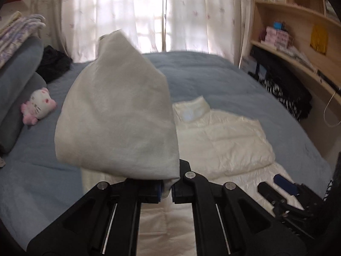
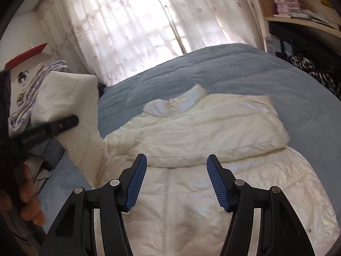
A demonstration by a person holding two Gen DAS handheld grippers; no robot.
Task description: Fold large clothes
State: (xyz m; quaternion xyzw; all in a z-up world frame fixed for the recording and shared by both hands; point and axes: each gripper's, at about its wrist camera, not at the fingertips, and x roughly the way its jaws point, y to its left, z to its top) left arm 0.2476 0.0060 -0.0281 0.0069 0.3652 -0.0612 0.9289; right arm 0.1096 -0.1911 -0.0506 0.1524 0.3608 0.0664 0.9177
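Observation:
A cream puffy jacket (image 1: 223, 138) lies spread on the blue bed cover (image 1: 213, 74), collar toward the window. My left gripper (image 1: 166, 189) is shut on a matte cream flap of the jacket (image 1: 119, 111) and holds it lifted above the bed's left side. The right wrist view shows the same raised flap (image 2: 64, 93) running down into the jacket (image 2: 202, 149), with the left gripper (image 2: 53, 128) clamped on it. My right gripper (image 2: 175, 160) hovers open over the jacket's middle, nothing between its blue pads (image 2: 136, 181). It also shows low right as the right gripper (image 1: 277, 186).
A pink and white plush toy (image 1: 38, 106) and a black garment (image 1: 53, 66) lie at the bed's left, by grey pillows and folded blankets (image 1: 19, 32). Wooden shelves (image 1: 298, 32) stand along the right. Curtains (image 2: 127, 21) hang behind. A hand (image 2: 27, 198) is at the left edge.

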